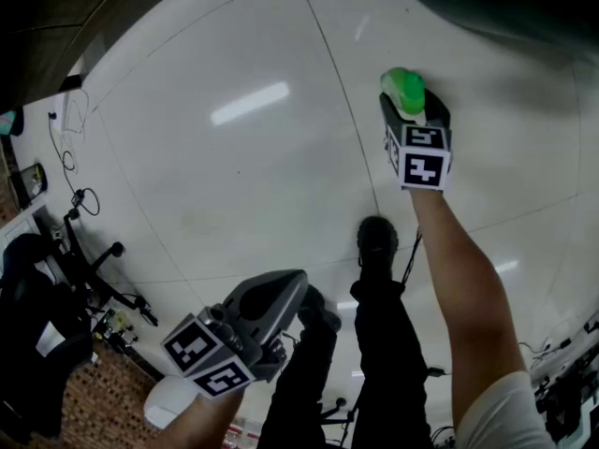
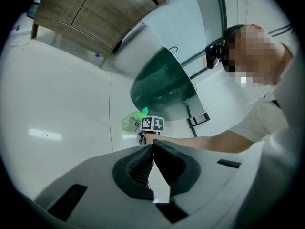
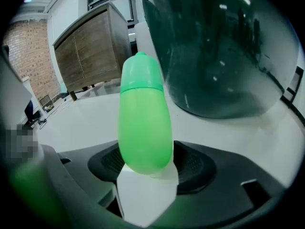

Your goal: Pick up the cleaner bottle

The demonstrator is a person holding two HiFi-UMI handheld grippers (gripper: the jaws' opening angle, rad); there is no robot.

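The green cleaner bottle (image 1: 404,90) stands upright on the white floor (image 1: 234,157), near a big dark green tub. My right gripper (image 1: 412,110) has come down around it. In the right gripper view the bottle (image 3: 144,123) fills the space between the jaws of the right gripper (image 3: 145,162), with a thin gap at each pad, so the jaws stand open. The left gripper (image 1: 298,288) hangs low near my legs, away from the bottle, its jaws together and empty. From the left gripper (image 2: 152,149) view, the bottle (image 2: 129,122) shows small behind the right gripper's marker cube (image 2: 152,124).
A large dark green tub (image 3: 219,51) rises just behind and to the right of the bottle. A wooden cabinet (image 2: 90,13) stands along the far wall. My shoe (image 1: 377,237) is on the floor below the right arm. Cables and equipment (image 1: 84,279) crowd the left edge.
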